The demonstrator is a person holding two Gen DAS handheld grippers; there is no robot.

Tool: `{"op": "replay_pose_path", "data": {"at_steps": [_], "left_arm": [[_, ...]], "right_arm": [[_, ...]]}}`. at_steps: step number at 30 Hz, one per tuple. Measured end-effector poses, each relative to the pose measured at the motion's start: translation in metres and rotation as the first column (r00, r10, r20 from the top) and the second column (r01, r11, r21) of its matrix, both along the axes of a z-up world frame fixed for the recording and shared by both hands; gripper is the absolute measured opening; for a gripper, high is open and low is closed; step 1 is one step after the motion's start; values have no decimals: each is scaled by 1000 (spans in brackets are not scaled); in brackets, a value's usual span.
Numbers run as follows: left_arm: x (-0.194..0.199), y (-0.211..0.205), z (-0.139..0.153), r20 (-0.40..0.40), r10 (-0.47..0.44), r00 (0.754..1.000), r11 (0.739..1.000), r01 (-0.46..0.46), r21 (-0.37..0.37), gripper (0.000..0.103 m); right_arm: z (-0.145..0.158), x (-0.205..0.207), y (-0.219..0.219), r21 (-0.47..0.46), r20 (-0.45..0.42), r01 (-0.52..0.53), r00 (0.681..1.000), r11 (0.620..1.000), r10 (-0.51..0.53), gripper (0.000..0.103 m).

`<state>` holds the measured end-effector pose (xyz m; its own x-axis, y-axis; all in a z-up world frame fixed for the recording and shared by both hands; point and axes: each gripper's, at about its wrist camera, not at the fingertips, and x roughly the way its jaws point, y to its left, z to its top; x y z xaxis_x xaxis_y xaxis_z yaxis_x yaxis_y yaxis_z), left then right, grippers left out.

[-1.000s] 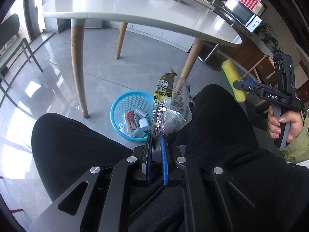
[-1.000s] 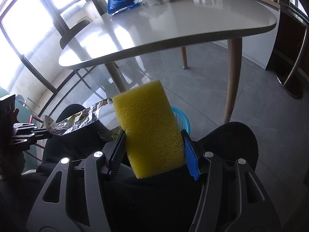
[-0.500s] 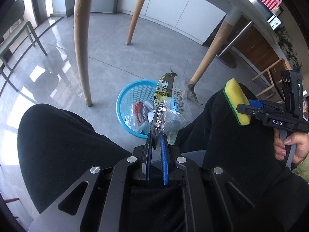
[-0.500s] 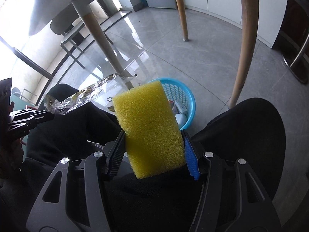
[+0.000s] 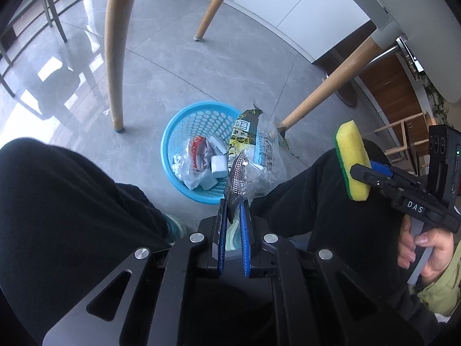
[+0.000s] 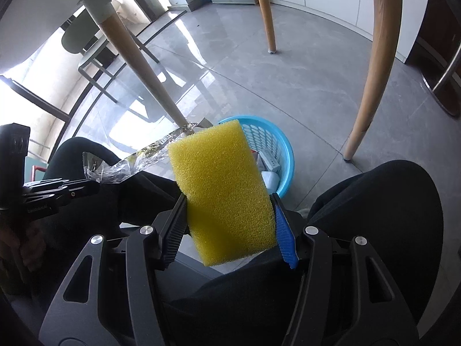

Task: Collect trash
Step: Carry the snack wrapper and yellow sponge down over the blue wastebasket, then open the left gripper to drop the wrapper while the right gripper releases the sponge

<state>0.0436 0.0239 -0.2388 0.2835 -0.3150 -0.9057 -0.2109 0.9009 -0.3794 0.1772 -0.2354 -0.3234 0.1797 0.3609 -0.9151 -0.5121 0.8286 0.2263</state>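
My left gripper (image 5: 232, 206) is shut on a crinkled plastic snack wrapper (image 5: 250, 155), clear with a yellow and black print, which stands up over the near rim of a blue plastic basket (image 5: 184, 127) on the floor. The basket holds several pieces of trash. My right gripper (image 6: 227, 201) is shut on a yellow sponge (image 6: 223, 184) with a green backing, seen from the side as the sponge (image 5: 353, 163) over a black-trousered knee. In the right wrist view the wrapper (image 6: 135, 161) and left gripper (image 6: 92, 186) sit at left, and the basket (image 6: 283, 155) lies behind the sponge.
A person's black-trousered legs (image 5: 66, 201) flank the basket. Wooden table legs (image 5: 113, 57) stand on the grey tiled floor around it, under a white tabletop (image 5: 409, 14). A chair (image 6: 86, 46) is by the window. A hand (image 5: 426, 250) grips the right tool's handle.
Both grippers have sunk toward the floor and the basket; the tabletop has slid out of the top of both views. The wrapper and sponge stay held.
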Motion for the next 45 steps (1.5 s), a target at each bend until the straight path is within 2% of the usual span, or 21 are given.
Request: {"op": "replay_pose_path", "data": {"at_steps": [4, 23, 26, 34, 45], "left_arm": [[15, -6, -10, 2, -12, 1000, 998, 12, 58, 8], [72, -5, -66, -124, 10, 992, 1000, -10, 4, 8], [77, -4, -75, -141, 21, 990, 1000, -21, 4, 8], [95, -11, -99, -198, 2, 980, 999, 6, 36, 8], [113, -11, -141, -297, -4, 955, 997, 28, 76, 8]], "right_arm": [[-9, 8, 10, -24, -9, -3, 1000, 1000, 3, 53], [-63, 41, 53, -106, -71, -1, 997, 994, -6, 53], [-76, 47, 60, -124, -106, -3, 994, 992, -11, 53], [-108, 65, 60, -94, -217, 33, 975, 995, -53, 53], [-162, 96, 61, -155, -302, 105, 942, 982, -148, 53]]}}
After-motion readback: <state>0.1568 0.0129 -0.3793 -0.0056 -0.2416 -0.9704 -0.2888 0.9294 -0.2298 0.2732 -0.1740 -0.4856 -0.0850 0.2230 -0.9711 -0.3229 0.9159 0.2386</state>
